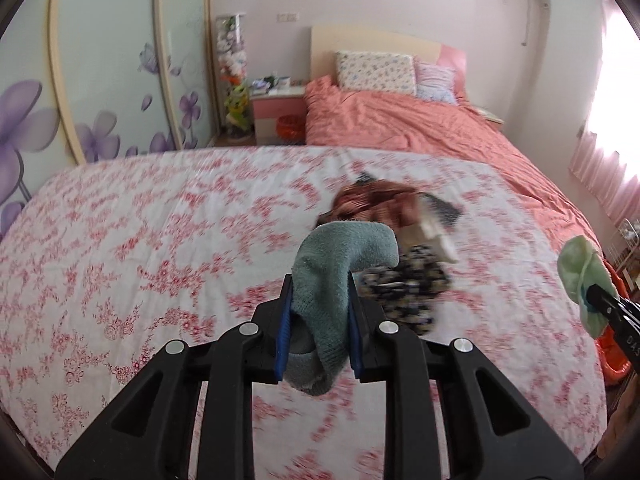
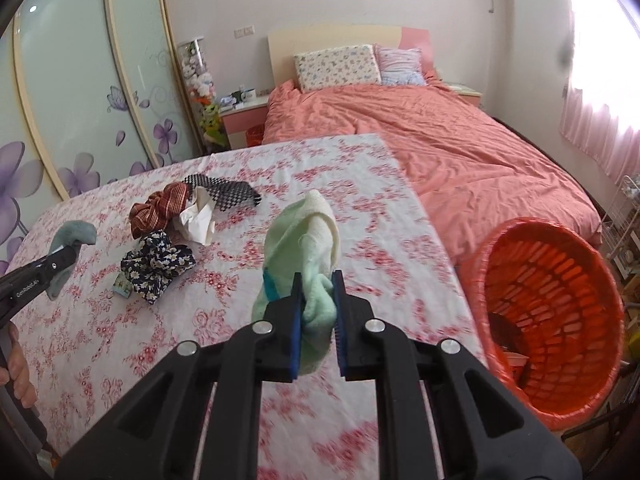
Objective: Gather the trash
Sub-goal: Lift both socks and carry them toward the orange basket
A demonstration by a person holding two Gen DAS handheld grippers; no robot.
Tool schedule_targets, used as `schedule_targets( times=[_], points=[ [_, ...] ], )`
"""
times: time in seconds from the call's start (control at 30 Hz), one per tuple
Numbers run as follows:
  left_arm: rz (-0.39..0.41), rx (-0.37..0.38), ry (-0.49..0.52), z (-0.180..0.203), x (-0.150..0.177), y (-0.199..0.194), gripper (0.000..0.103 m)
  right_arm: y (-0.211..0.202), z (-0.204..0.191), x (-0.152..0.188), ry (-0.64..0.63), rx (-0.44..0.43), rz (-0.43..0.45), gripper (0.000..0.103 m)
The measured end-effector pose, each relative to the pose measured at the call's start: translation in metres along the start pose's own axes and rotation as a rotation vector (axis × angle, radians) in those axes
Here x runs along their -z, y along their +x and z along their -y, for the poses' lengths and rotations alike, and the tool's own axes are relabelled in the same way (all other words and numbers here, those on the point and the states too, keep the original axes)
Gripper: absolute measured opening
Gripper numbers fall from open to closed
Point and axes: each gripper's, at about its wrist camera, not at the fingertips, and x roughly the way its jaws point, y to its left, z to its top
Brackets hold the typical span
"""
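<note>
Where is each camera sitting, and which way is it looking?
Left wrist view: sits on the left tool, looking along it across the flowered cover at the bed; its tool grips a teal sock.
Right wrist view: sits on the right tool, gripping a green sock; a hand shows.
Both show the cloth pile, orange basket.
</note>
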Motion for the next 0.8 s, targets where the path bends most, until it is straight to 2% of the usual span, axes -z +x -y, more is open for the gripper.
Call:
schedule_targets(
  times=[0.37, 0.8],
  points=[
    [0.047, 0.099, 0.103, 0.070, 0.005, -0.032, 0.023, -0.050, 0.050, 0.011, 0.036, 0.123, 0.095, 0.014],
    [0.068, 0.305, 0.188, 0.167, 0.012, -0.048, 0.023, -0.091, 0.126, 0.027, 0.119, 0.273, 0.198, 0.014]
  ],
)
